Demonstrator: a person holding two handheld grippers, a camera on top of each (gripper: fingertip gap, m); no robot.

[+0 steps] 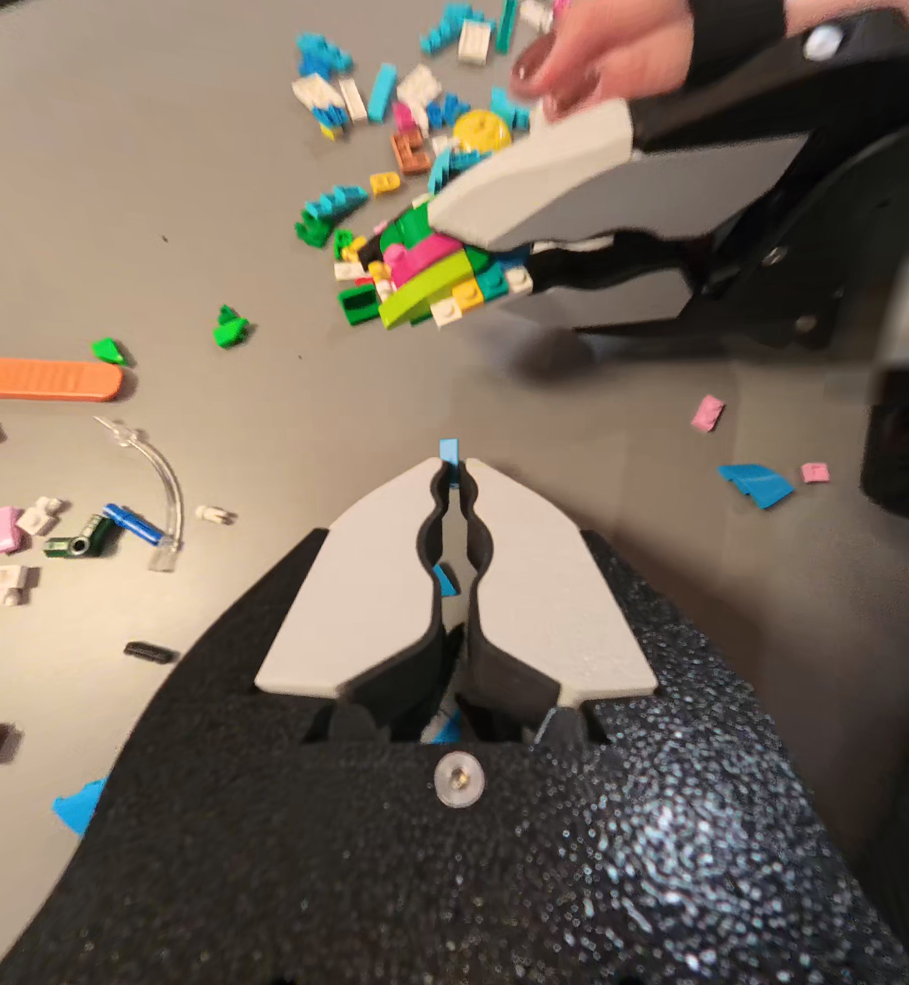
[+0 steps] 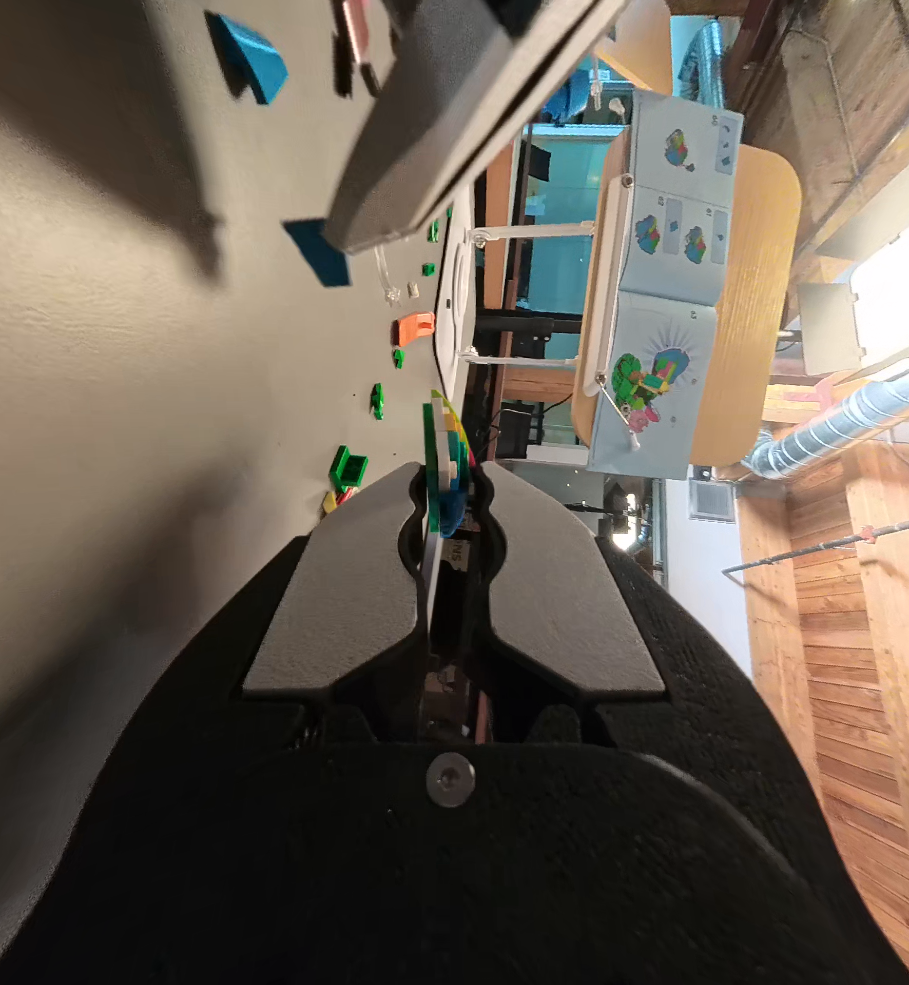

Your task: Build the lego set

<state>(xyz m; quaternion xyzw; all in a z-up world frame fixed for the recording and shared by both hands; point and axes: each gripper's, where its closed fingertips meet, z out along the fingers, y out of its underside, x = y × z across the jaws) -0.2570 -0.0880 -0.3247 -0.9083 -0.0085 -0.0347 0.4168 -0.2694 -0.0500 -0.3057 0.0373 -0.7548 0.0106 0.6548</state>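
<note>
My left gripper (image 1: 453, 465) is shut on a small thin blue piece (image 1: 449, 452) that sticks up between its tips, above the grey table. My right gripper (image 2: 448, 471) is shut on the partly built model (image 2: 445, 469), a stack of green, white, yellow and blue plates seen edge-on. In the left wrist view the right gripper (image 1: 487, 256) holds this model (image 1: 420, 277), with lime, pink, green and yellow parts, tilted just above the table. The left gripper's fingers (image 2: 441, 122) show at the top of the right wrist view.
A heap of blue, white and yellow loose bricks (image 1: 415, 106) lies at the back. An orange brick separator (image 1: 41, 379), a clear curved tube (image 1: 159, 490) and small parts lie left. A blue curved piece (image 1: 756, 482) and pink tiles (image 1: 707, 413) lie right. An instruction booklet (image 2: 660, 298) stands on a holder. A hand (image 1: 601, 53) grips the right tool.
</note>
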